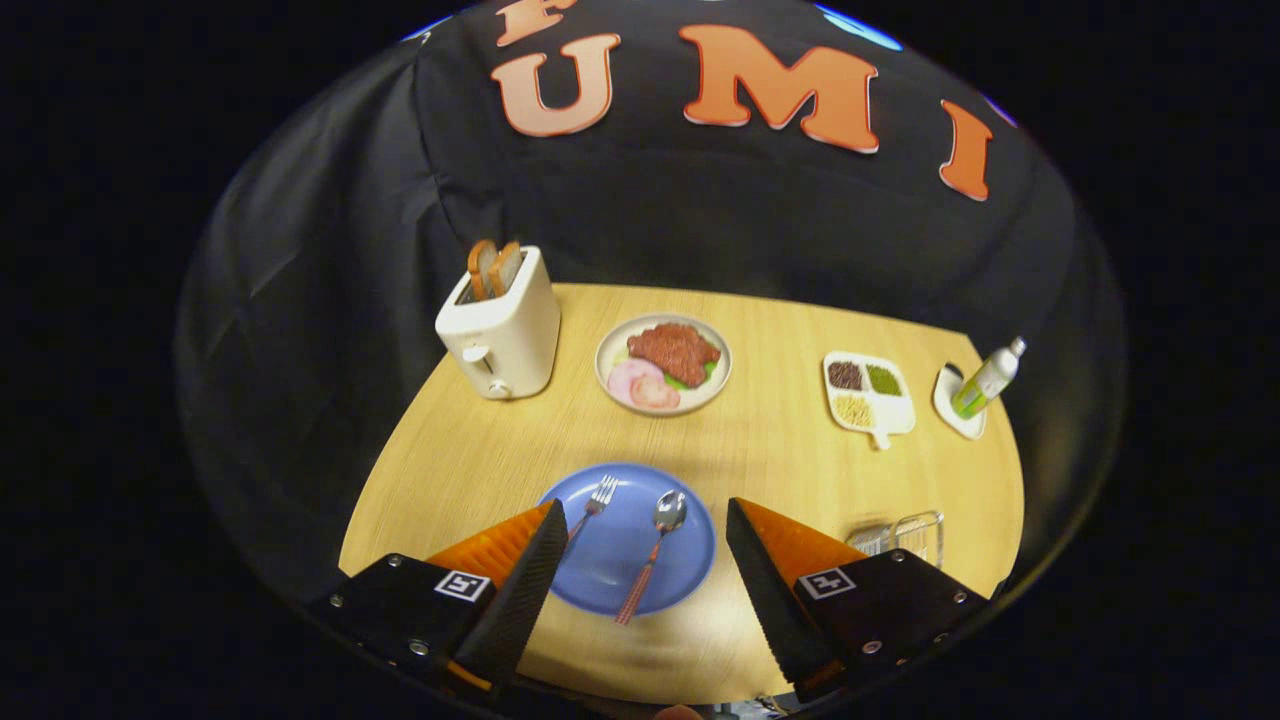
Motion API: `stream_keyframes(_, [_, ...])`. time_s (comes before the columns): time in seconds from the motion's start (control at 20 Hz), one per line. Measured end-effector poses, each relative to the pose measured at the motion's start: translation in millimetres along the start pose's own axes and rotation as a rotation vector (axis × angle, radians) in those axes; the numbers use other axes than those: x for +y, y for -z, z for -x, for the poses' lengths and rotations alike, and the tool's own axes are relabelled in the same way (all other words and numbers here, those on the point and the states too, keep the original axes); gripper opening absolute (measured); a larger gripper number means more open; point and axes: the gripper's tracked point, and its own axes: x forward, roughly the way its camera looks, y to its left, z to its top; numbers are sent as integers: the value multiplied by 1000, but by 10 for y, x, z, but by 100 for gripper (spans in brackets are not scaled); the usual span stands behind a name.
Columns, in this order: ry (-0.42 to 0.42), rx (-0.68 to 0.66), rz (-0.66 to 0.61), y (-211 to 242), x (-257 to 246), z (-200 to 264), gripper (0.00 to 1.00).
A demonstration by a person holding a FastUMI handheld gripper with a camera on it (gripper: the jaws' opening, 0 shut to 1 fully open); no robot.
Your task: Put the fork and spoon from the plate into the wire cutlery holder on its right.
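Observation:
A blue plate [610, 560] lies on the wooden table just ahead of my fingers. On it rest a fork [597, 503] at the left and a spoon [658, 540] with a reddish handle in the middle. The fork's handle is hidden behind my left finger [520, 590]. The wire cutlery holder [905, 533] stands right of the plate, partly behind my right finger [775, 590]. My gripper [645, 520] is open wide above the plate's near half, holding nothing.
At the back left stands a white toaster [503, 335] with bread slices in it. A plate of meat [663, 363] sits mid-table. Farther right are a divided dish of grains [868, 393] and a green bottle [985, 380] on a small white dish.

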Motion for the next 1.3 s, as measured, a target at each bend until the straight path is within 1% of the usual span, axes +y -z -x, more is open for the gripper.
stream_keyframes(0.1, [-4,77,-49,220,41,-149,94])
stream_keyframes(0.25, [42,161,-52,472,-20,-320,94])
stream_keyframes(0.45, [63,275,-78,776,-12,-504,93])
stream_keyframes(0.5, [54,329,-101,900,20,-550,92])
stream_keyframes(0.55, [43,370,-139,969,64,-558,87])
stream_keyframes(0.65, [48,421,-185,1071,70,-638,83])
stream_keyframes(0.8, [96,460,-166,1164,12,-739,80])
stream_keyframes(0.9, [112,489,-159,1212,4,-779,77])
stream_keyframes(1.1, [145,532,-136,1282,-28,-865,63])
stream_keyframes(1.3, [154,573,-153,1361,-4,-902,43])
